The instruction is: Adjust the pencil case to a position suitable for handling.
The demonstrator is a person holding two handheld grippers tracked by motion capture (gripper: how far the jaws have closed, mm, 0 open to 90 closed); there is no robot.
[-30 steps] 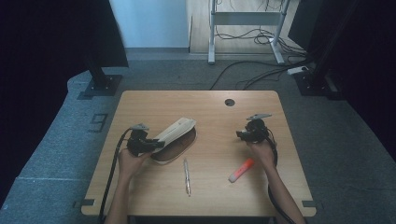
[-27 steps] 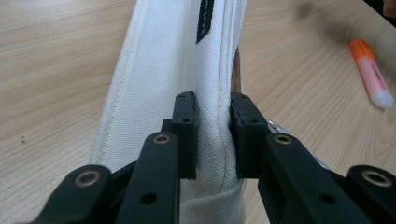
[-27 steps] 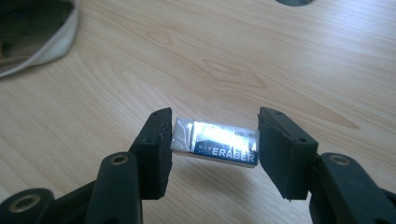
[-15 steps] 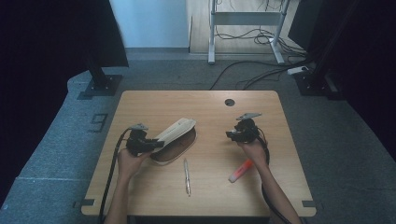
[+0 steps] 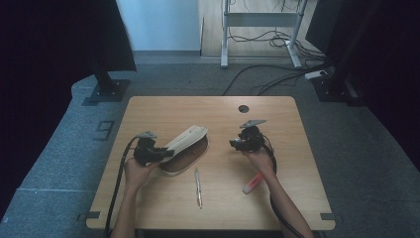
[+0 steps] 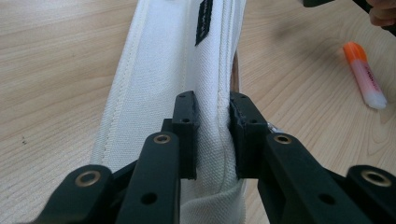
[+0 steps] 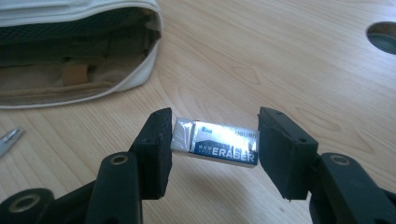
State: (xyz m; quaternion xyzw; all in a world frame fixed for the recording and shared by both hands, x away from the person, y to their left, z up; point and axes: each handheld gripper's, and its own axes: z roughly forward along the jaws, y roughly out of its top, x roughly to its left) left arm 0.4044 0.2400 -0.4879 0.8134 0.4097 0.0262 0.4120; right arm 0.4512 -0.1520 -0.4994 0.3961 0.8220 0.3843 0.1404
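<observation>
A white fabric pencil case (image 5: 185,147) lies open on the wooden table (image 5: 277,193), its lid flap raised. My left gripper (image 5: 159,153) is shut on the edge of that flap (image 6: 212,116), holding it up. An eraser in a blue and silver sleeve (image 7: 215,143) is clamped by its two ends between the pads of my right gripper (image 7: 214,144), above the tabletop. In the high view my right gripper (image 5: 236,144) hovers to the right of the case. The case's dark inside (image 7: 79,60) faces the right gripper.
A pen (image 5: 198,187) lies in front of the case. An orange highlighter (image 5: 252,182) rests near the right forearm and appears again as the highlighter (image 6: 365,77). A round cable hole (image 5: 243,108) sits at the table's far edge. Cables trail from both grippers.
My right gripper has moved left with the eraser, toward the open case. My left gripper and the flap have stayed put.
</observation>
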